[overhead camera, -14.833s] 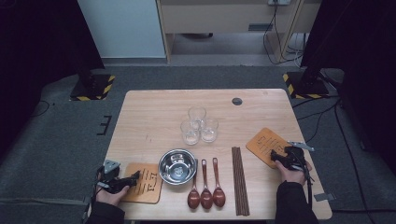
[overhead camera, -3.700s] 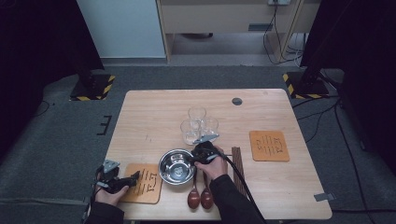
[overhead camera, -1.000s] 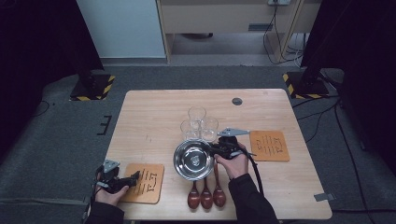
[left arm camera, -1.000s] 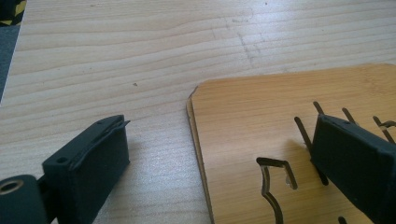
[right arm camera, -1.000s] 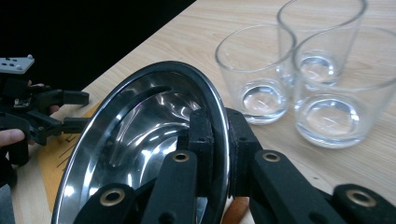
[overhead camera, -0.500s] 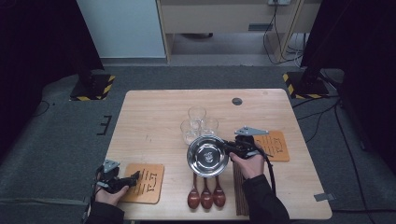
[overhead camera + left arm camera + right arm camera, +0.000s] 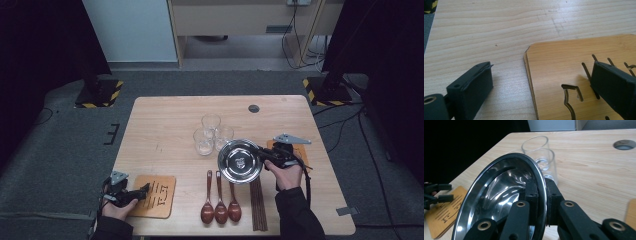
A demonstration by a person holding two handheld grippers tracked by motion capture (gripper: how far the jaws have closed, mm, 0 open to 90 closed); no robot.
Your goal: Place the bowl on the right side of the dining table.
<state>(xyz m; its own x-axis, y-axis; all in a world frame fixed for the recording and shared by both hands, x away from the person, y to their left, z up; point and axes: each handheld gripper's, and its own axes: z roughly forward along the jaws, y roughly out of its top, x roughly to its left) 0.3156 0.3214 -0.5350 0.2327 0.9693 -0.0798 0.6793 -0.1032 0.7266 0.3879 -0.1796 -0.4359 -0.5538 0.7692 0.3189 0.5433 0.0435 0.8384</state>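
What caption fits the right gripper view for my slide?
Right gripper clamps the rim of a steel bowl, held above the table near clear glasses.

The high view looks forward and down from above the person's side, taking in the whole surface (image 7: 165,120). The left gripper view sits low and close over one wooden mat (image 7: 564,72) — the right gripper view, equally close, faces across the surface and shares that mat (image 7: 441,217) with both.
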